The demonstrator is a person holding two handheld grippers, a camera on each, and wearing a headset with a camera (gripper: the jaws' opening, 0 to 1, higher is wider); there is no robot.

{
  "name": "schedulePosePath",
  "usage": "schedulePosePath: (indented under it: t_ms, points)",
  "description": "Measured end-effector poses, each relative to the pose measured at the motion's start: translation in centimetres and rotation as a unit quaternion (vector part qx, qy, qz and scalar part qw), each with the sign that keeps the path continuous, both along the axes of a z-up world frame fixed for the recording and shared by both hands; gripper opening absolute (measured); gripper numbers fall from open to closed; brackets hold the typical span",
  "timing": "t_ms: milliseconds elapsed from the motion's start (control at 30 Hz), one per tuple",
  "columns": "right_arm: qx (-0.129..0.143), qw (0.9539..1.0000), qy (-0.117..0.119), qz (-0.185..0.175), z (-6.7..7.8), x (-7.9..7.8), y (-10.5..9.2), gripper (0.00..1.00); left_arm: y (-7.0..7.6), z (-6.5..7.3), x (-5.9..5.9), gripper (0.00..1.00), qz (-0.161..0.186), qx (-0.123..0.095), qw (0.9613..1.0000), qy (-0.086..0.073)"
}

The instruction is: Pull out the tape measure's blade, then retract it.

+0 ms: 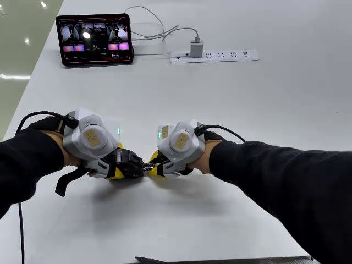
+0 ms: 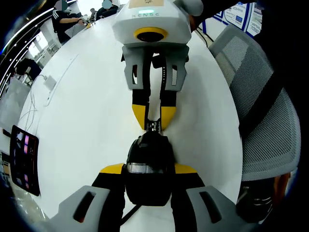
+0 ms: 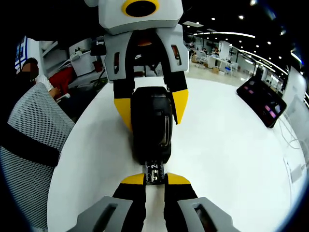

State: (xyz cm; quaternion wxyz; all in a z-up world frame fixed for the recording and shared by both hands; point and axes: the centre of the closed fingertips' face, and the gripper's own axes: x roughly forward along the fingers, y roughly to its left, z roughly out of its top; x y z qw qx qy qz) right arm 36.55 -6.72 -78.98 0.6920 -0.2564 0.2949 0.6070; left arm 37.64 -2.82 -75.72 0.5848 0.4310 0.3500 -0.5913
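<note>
White worktop [image 1: 264,99] is carrying the whole setup. The left gripper [image 2: 148,170] is clamping the black tape measure [image 2: 147,150] by its case, jaws narrowed onto its sides. The right gripper [image 3: 154,181] is facing it nose to nose, jaws pinching the blade [image 3: 154,170] just outside the case mouth, short stub showing. Blade axis is running straight between the two grippers, so I'd judge the pull is going directly away from the case, toward the person's right

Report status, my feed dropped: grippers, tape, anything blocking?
Left gripper shut on tape measure. Right gripper shut on blade, barely out. Nothing blocking.
</note>
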Motion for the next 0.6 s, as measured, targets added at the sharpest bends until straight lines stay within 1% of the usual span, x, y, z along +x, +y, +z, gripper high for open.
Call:
schedulePosePath:
  t_ms: [233,300,400,433,500,567,600]
  points:
    - [-0.003,1.0000,0.005,-0.007,0.0,0.0,-0.5,0.09,0.3,-0.2,0.0,0.31,-0.001,0.009,1.0000,0.004]
    - [-0.002,0.9995,0.020,-0.024,0.0,0.0,-0.7,0.09,0.4,-0.3,0.0,0.32,-0.001,0.011,0.9999,0.005]
    - [-0.001,0.9996,0.018,-0.020,0.0,0.0,-0.8,0.09,0.4,-0.3,-0.1,0.32,-0.001,0.013,0.9999,0.006]
    - [-0.003,0.9997,0.018,-0.019,0.0,-0.1,-0.9,0.09,0.4,-0.3,-0.1,0.32,-0.006,0.013,0.9999,0.002]
    - [-0.004,0.9997,0.016,-0.018,0.1,-0.2,-1.0,0.09,0.4,-0.3,-0.2,0.31,-0.009,0.012,0.9999,-0.002]
    - [-0.004,0.9997,0.016,-0.018,0.1,-0.2,-1.2,0.09,0.5,-0.2,-0.1,0.31,-0.008,0.006,0.9999,-0.005]
    - [-0.003,0.9997,0.016,-0.018,0.1,-0.3,-1.3,0.09,0.4,-0.2,-0.1,0.31,-0.005,0.002,1.0000,-0.003]
